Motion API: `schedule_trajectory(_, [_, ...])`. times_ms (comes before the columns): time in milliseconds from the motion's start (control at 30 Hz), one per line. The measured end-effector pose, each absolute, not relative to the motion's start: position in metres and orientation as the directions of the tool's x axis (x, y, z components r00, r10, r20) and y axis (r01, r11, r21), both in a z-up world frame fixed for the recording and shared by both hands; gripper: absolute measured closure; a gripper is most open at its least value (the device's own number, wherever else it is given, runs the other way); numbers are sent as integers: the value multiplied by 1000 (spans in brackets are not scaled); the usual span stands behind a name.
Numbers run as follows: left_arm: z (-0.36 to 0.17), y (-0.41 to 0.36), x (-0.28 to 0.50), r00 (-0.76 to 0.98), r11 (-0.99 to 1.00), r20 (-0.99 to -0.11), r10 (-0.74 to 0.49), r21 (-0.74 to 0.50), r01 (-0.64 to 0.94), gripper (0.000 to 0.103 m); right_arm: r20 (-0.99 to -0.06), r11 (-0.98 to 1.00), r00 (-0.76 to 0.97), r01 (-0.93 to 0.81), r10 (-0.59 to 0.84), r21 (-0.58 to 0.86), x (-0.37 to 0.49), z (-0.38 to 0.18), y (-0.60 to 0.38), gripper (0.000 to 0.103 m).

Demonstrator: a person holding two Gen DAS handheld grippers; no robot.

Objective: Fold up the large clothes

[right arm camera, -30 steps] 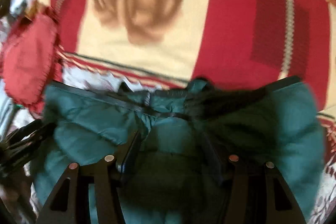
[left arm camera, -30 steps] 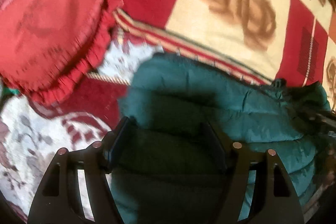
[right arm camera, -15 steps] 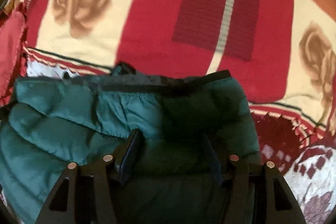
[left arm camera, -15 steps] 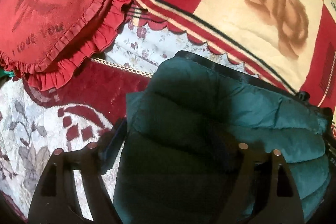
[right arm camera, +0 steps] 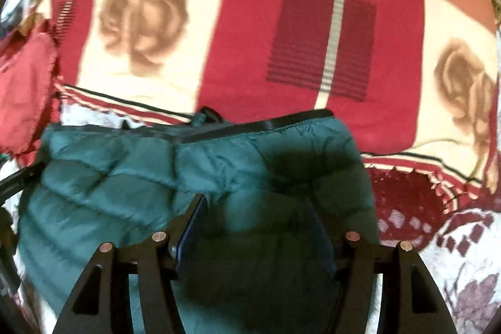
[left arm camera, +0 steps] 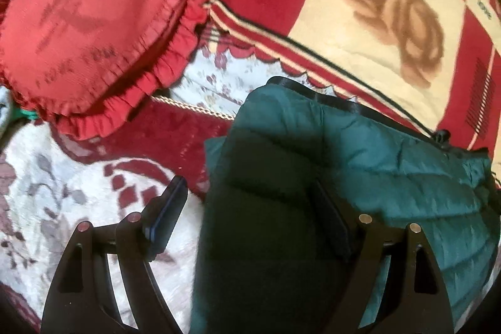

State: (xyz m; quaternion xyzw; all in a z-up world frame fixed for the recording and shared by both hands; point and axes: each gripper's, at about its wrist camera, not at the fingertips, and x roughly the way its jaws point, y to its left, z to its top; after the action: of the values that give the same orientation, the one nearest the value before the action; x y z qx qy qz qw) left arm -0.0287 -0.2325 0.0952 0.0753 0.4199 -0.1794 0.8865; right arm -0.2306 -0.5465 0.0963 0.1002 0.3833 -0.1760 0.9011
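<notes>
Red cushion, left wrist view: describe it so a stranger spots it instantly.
Start at the red-and-cream rose blanket covering the bed. At its left edge, up-left of the green puffer jacket, lies the red cushion. Only it has a ruffled frill and faint lettering.

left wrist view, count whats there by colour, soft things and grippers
green: 1, the puffer jacket
red: 1, the heart cushion
red and cream: 1, the rose blanket
white and maroon: 1, the floral bedspread
black: 1, the left gripper
total: 5
</notes>
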Motion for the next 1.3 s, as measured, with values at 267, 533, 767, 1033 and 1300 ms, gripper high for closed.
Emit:
schedule_trajectory(267, [113,-206,-73,584,914,-756,-297,-46,404,21,-701,921,674,385,-234,63,-271,102,-528,39])
schedule_trajectory(533, [86,-195,-94,558,919,-790,-253,-16,394,21,-765,888,605,449,-223,96,-268,60,-545,36])
schedule_trajectory(767, [79,-199,-98,561,919,-797,-226,17,394,21,-790,882,567,466,-234,73,-268,65,-544,30])
schedule_trajectory(1033, [76,-194,-96,544,925,-804,-238,-18,378,21,-721,914,656,399,-223,81,-296,108,-515,30])
schedule_trajectory(1300, [75,-194,-96,547,926,-803,-237,-16,377,21,-786,921,593,380,-173,84,-277,70,-502,30])
